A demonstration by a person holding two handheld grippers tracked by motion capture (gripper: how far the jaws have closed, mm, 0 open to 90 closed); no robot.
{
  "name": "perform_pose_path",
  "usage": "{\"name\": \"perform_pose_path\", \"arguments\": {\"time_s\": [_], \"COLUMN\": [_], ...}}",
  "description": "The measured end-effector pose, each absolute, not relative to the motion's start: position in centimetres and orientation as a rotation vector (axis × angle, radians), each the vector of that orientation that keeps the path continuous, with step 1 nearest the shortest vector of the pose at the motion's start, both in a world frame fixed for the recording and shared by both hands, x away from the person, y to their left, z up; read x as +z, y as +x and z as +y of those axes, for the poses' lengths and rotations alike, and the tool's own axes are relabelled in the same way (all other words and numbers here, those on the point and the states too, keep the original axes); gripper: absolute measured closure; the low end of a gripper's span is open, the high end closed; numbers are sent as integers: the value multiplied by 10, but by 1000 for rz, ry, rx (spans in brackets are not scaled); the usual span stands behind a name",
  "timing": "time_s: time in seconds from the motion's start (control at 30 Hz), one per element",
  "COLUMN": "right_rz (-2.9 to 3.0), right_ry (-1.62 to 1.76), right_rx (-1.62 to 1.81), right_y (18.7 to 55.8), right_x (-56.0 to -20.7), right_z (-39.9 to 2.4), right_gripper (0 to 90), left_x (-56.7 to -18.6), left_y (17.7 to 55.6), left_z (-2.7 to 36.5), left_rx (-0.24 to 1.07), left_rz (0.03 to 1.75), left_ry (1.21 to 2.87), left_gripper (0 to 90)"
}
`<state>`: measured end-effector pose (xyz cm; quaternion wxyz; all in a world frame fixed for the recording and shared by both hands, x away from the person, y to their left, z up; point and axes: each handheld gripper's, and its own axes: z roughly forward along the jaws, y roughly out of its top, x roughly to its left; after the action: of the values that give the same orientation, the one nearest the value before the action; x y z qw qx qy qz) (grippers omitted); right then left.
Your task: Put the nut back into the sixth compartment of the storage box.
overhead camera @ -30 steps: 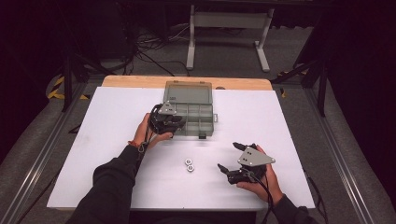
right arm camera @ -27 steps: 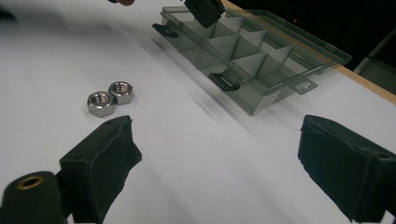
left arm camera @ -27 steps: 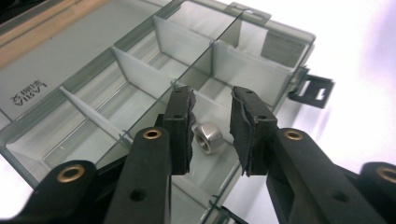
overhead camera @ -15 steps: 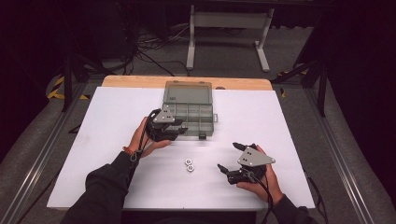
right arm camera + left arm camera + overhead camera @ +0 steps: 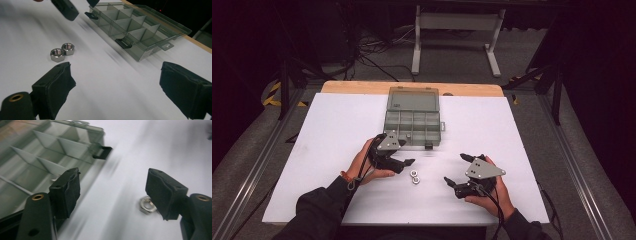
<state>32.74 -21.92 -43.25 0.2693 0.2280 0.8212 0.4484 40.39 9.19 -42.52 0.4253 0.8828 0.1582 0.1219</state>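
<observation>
- The left gripper [image 5: 404, 161] hangs just near of the clear grey plastic compartment box [image 5: 413, 121], which lies with its lid open at the far middle of the white table [image 5: 332, 130].
- Its jaws have just been opening and now stand spread, with nothing between them; in the left gripper view, bare table shows in the gap [image 5: 112, 192].
- Two small shiny steel hex nuts [image 5: 414, 176] lie side by side, touching, on the table just near of the left gripper's tips, between the two hands.
- The right gripper [image 5: 453, 170] hovers at the near right, jaws spread wide and holding nothing, pointing left toward the nuts [image 5: 62, 52].
- In the left gripper view one nut [image 5: 147, 205] peeks out beside the right-hand pad.
</observation>
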Motion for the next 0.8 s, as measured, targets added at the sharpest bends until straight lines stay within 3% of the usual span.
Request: {"name": "perform_pose_path", "arguments": {"time_s": [0.8], "right_rz": [2219], "right_ry": [619], "right_rx": [1204], "right_y": [327], "right_x": [-433], "right_z": [-219], "right_gripper": [111], "left_x": [-454], "left_y": [396], "left_z": [82], "left_rx": [184], "left_rz": [386], "left_ry": [2283], "left_gripper": [269]}}
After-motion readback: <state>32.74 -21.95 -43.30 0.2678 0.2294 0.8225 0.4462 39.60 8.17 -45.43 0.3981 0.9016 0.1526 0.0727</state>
